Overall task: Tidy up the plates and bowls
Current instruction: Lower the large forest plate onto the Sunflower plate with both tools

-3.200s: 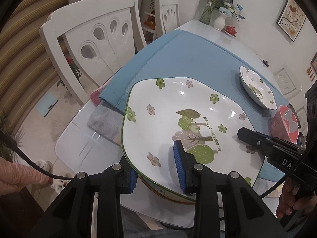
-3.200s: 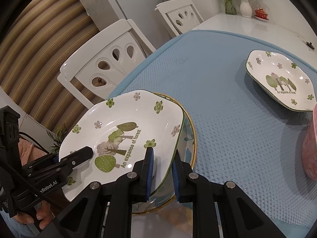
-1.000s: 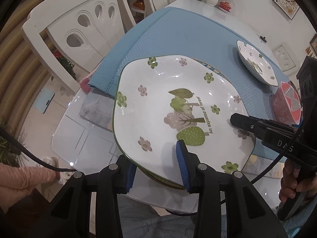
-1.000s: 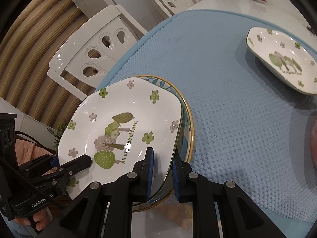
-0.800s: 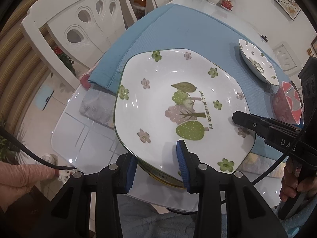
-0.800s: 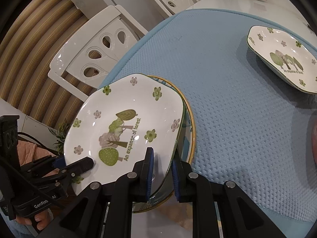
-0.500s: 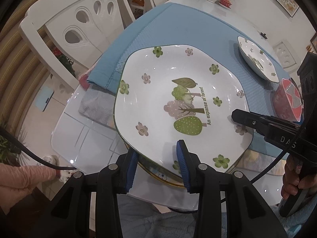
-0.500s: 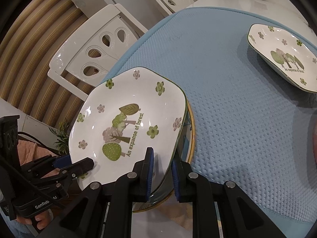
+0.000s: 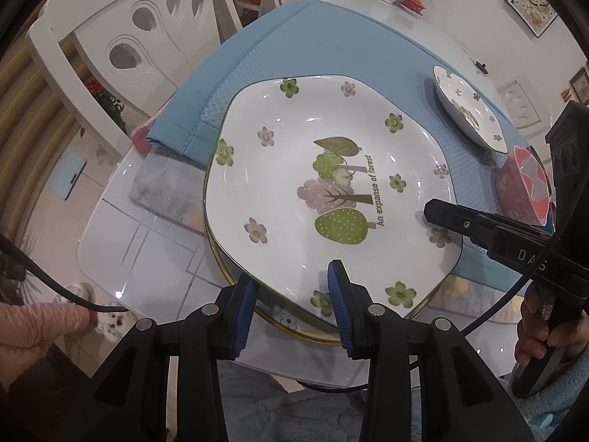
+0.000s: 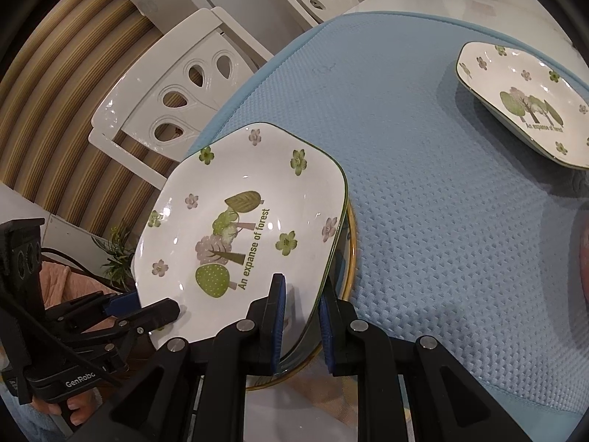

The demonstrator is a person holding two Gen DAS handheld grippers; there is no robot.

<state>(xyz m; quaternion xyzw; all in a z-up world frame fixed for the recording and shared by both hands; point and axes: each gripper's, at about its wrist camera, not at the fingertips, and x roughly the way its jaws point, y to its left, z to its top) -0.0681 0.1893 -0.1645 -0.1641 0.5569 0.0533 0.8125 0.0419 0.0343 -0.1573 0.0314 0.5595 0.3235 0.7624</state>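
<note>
The left gripper (image 9: 292, 305) had its blue fingers spread on both sides of the near rim of the tree plate (image 9: 331, 191); whether they touched it could not be told. The right gripper (image 10: 300, 326) pinched the plate's right rim. The plate sat on a gold-rimmed plate (image 10: 351, 258) at the near left corner of the worktop (image 9: 121, 246), over the blue mat (image 10: 423, 169). A second tree plate (image 10: 522, 99) and a red bowl (image 9: 519, 188) lay well apart toward the far right edge, with bare mat between.
</note>
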